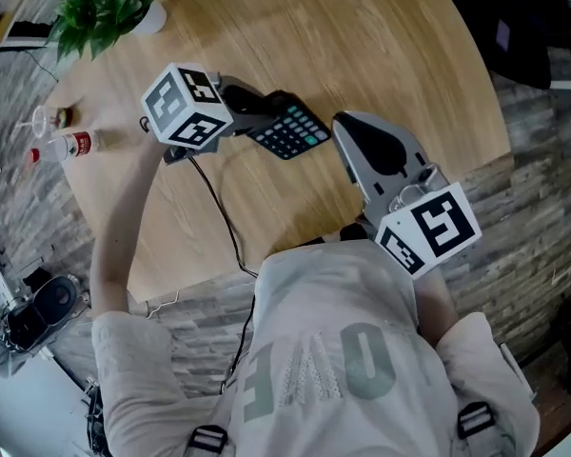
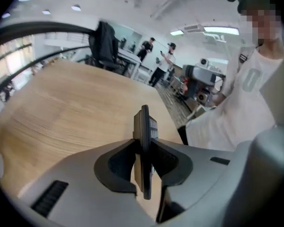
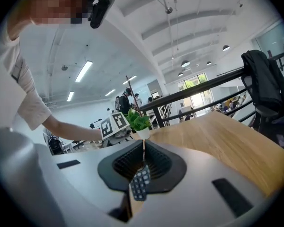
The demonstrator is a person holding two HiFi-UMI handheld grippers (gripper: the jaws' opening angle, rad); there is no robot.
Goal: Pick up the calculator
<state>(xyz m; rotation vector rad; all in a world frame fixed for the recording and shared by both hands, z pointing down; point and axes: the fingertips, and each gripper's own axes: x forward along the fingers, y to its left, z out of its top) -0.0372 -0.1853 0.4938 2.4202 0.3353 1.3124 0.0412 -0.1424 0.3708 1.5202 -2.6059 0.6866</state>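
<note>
Left gripper, above the table, had its jaws clamped on one end of the calculator, which appeared clear of the table. Right gripper, jaws together and empty, hung over the table's near side. Step in hand: the lift. Next, probably only a steady hold was needed.

Overhead, two low views; shared table
</note>
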